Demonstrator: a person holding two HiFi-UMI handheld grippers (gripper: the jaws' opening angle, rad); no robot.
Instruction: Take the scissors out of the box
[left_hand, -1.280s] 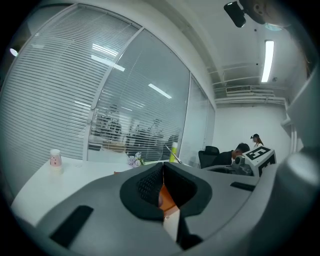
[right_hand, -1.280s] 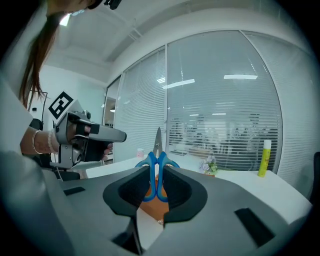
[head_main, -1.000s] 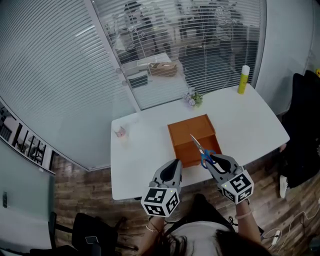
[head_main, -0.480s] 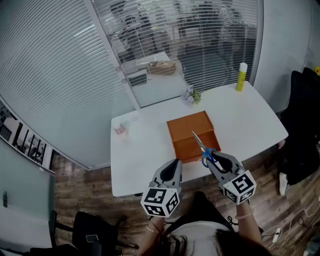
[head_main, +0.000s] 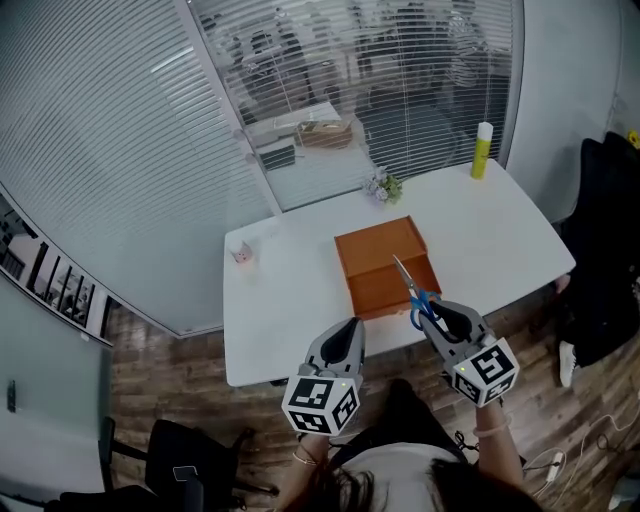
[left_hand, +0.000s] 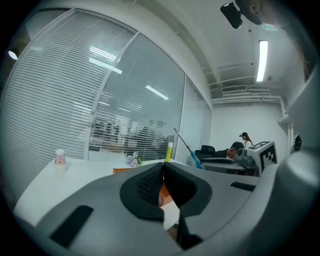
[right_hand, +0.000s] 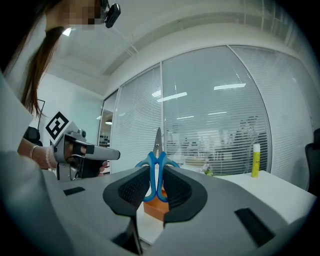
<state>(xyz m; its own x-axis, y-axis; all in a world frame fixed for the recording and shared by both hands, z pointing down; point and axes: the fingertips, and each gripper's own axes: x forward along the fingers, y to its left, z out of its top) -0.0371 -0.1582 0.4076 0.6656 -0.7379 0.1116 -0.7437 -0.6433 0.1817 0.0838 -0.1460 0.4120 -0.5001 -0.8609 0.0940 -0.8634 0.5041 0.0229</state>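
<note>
Over white table (head_main: 290, 290), scissors (right_hand: 156, 156) between jaws of right gripper (right_hand: 156, 189)

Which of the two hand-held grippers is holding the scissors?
The right hand-held gripper: its jaws clamp the scissors by the blue handles. The left hand-held gripper is shut with nothing in it.

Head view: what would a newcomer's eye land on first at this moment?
First come the blue-handled scissors, pinched by their handles between the fingers of the right gripper, with the blades pointing out over the near end of the orange box. The box sits in the middle of the white table. The left gripper hangs shut and empty at the table's near edge.
</note>
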